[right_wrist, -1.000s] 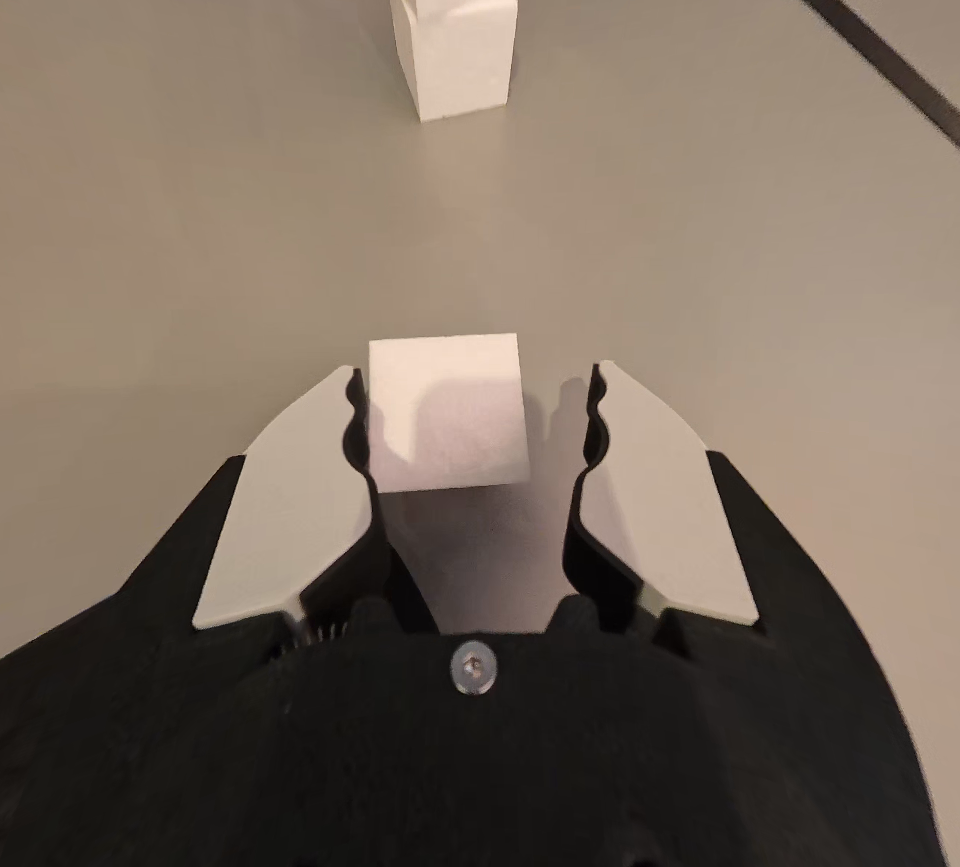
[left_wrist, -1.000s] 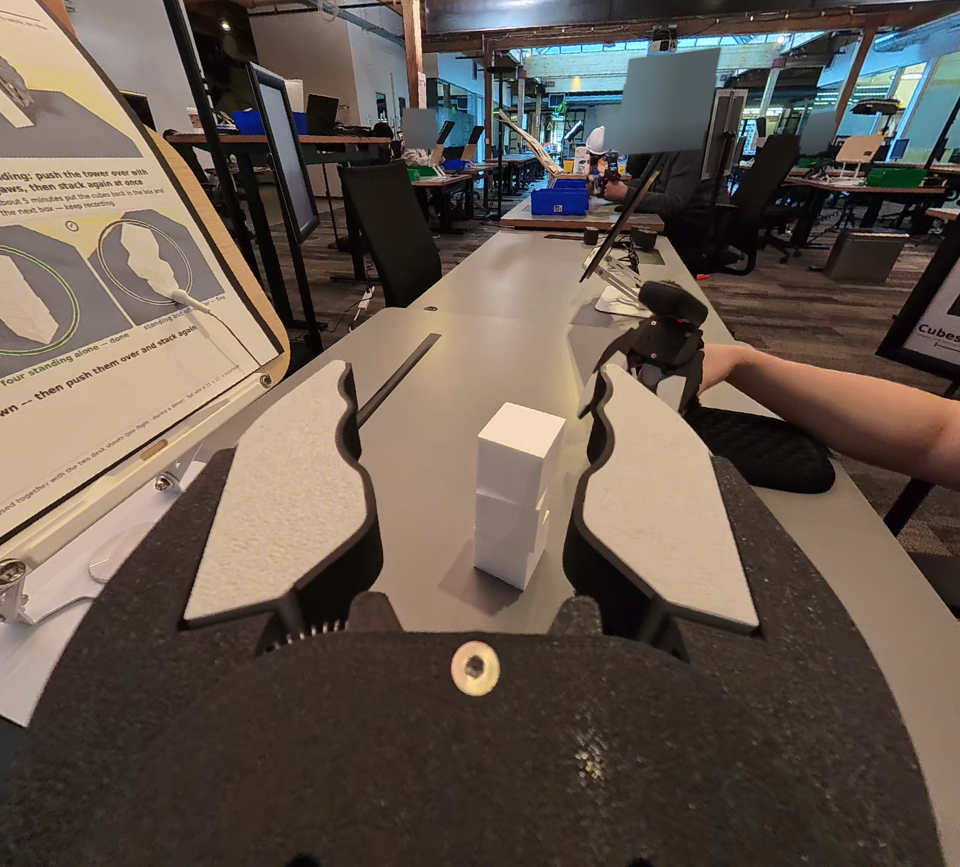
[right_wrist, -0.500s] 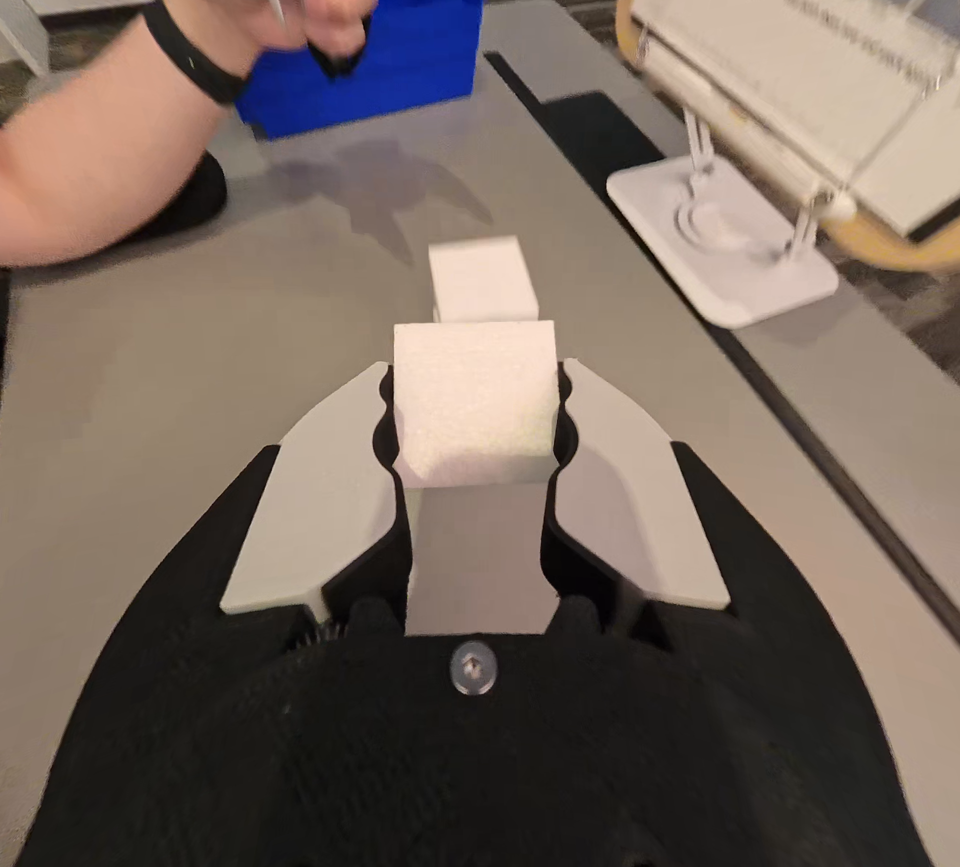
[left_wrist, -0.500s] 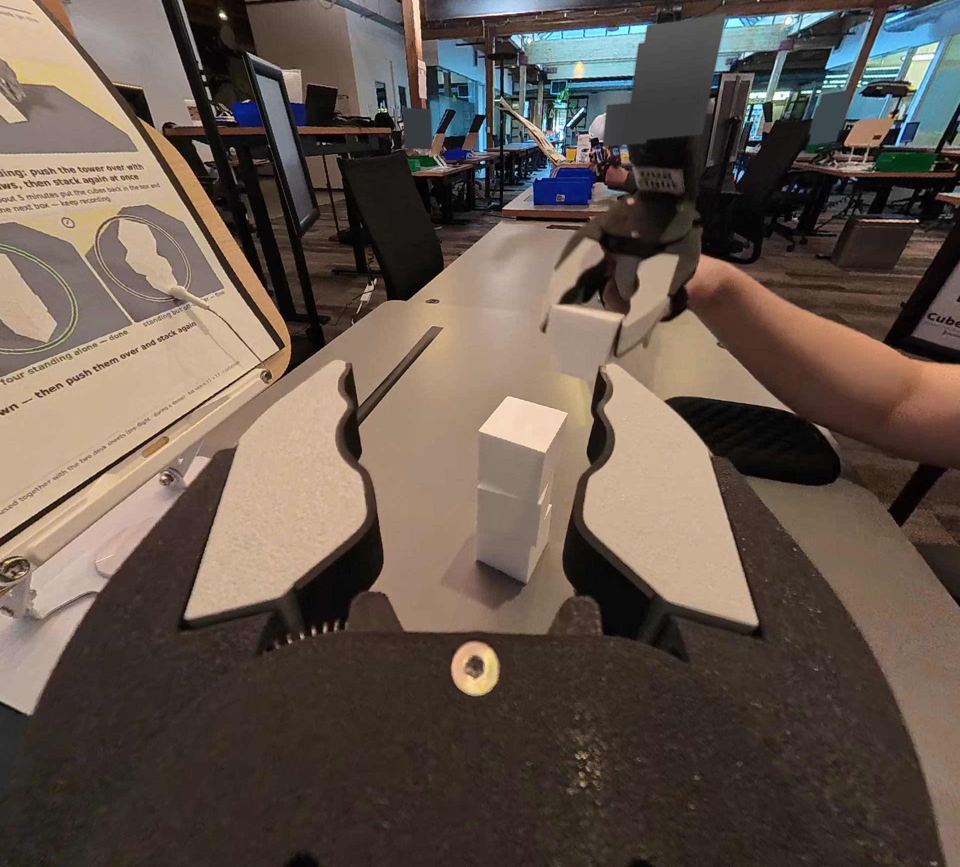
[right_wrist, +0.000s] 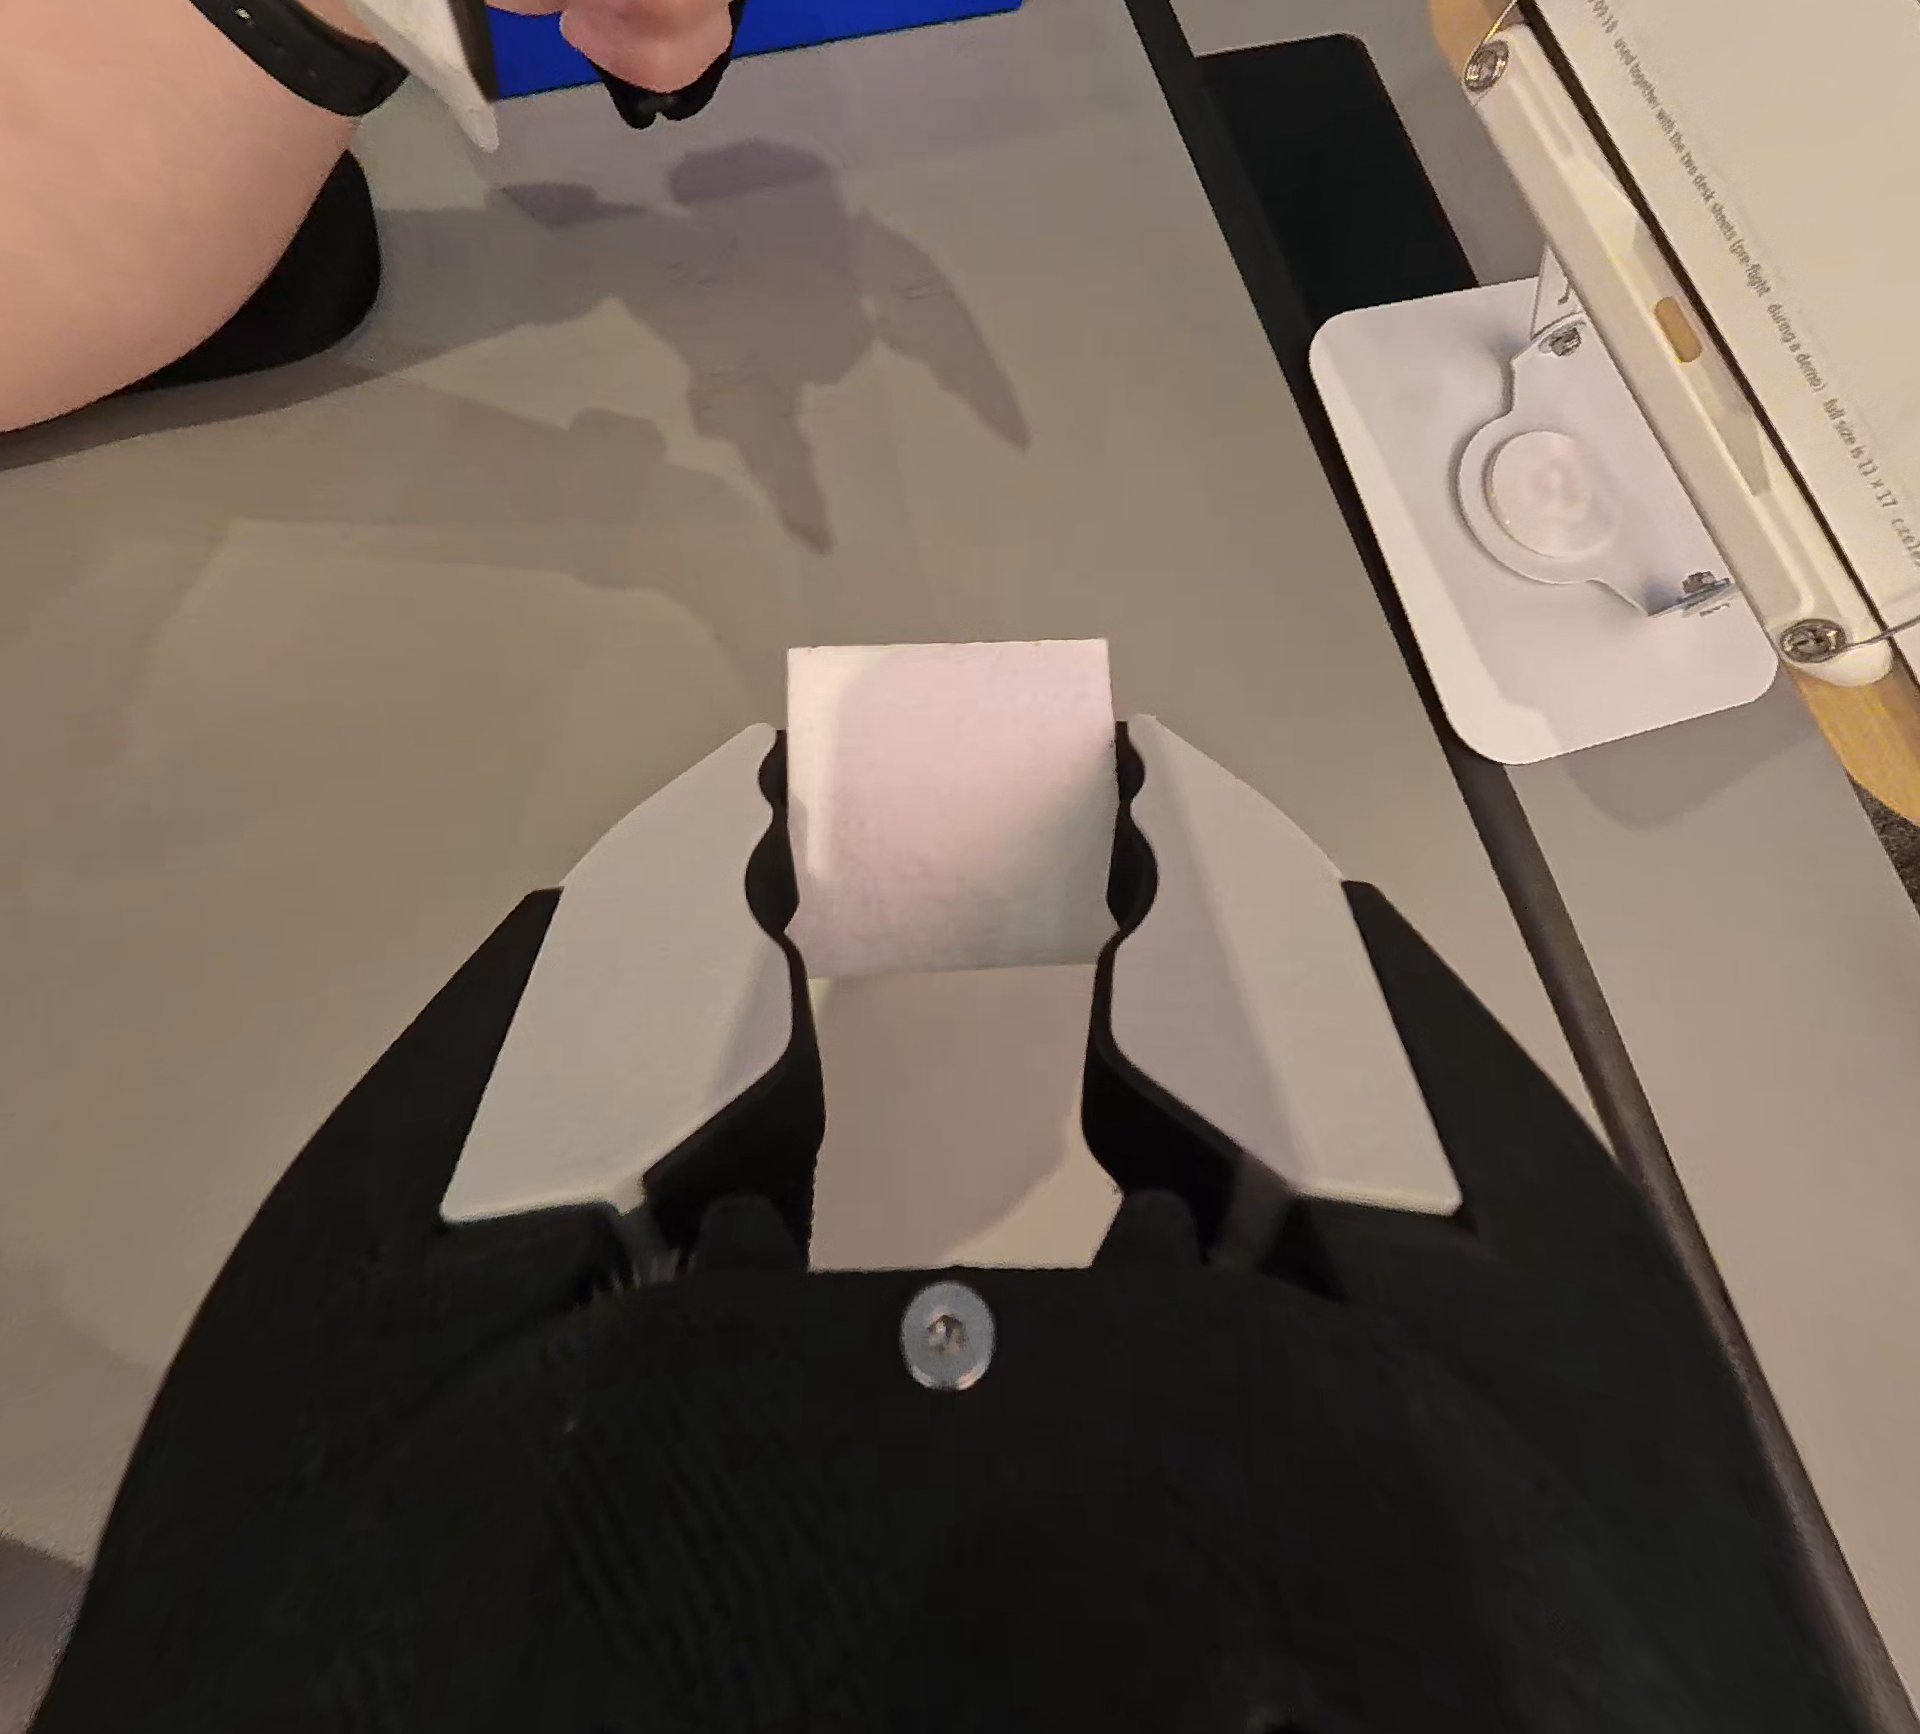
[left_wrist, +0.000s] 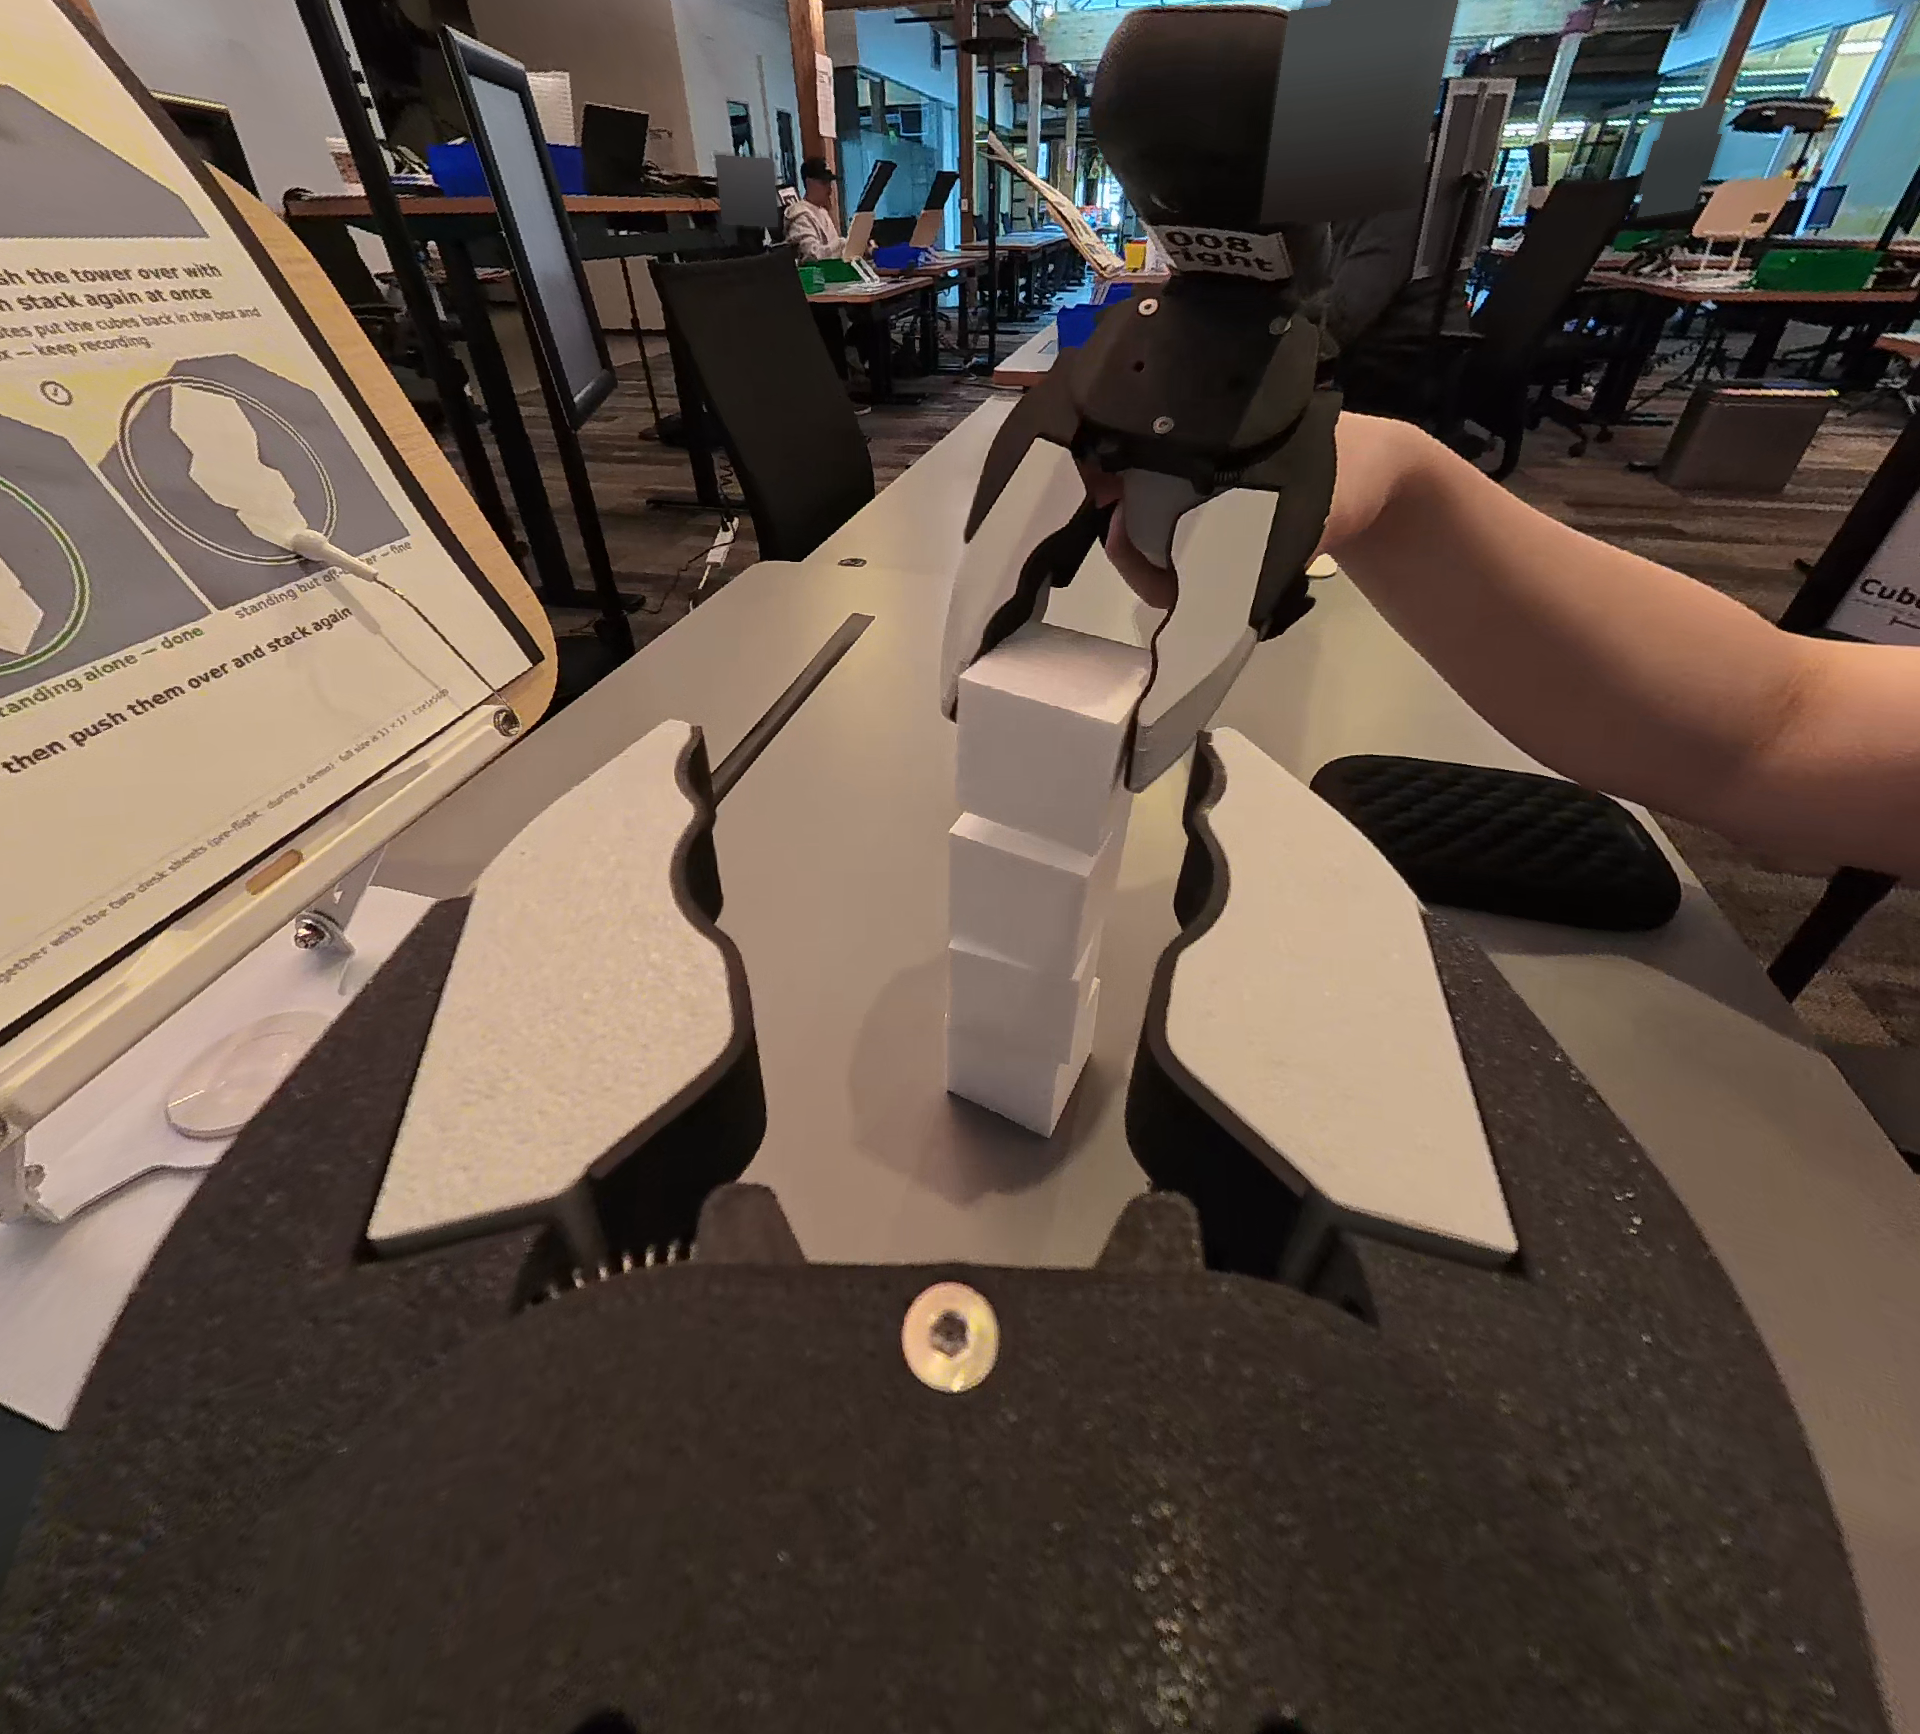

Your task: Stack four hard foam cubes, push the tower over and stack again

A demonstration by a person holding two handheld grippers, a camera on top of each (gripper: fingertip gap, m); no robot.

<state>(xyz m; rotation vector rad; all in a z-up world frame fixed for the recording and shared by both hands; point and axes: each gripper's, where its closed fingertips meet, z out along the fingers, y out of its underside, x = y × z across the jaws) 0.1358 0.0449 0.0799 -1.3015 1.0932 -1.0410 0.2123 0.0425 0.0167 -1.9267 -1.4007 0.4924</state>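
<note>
The right tongs [left_wrist: 1049,708] clamp the top cube [left_wrist: 1039,728] onto a white stack [left_wrist: 1023,967] standing mid-desk [left_wrist: 831,853]. The left tongs [left_wrist: 935,863] gape empty on either side of the stack, with a sign [left_wrist: 187,489] at left.

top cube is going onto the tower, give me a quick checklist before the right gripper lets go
1. Grip: right gripper shut on the top cube, fingers on both side faces. ok
2. Cube count: four cubes in the tower with this one. ok
3. Seating: no gap visible under the top cube in the left wrist view, but full contact is not certain. cannot tell
4. Alignment: top cube looks slightly offset and turned against the cubes below. cannot tell
5. Left gripper open, its fingers either side of the tower, not touching it. ok
6. Table around the base free of loose cubes. ok
</note>
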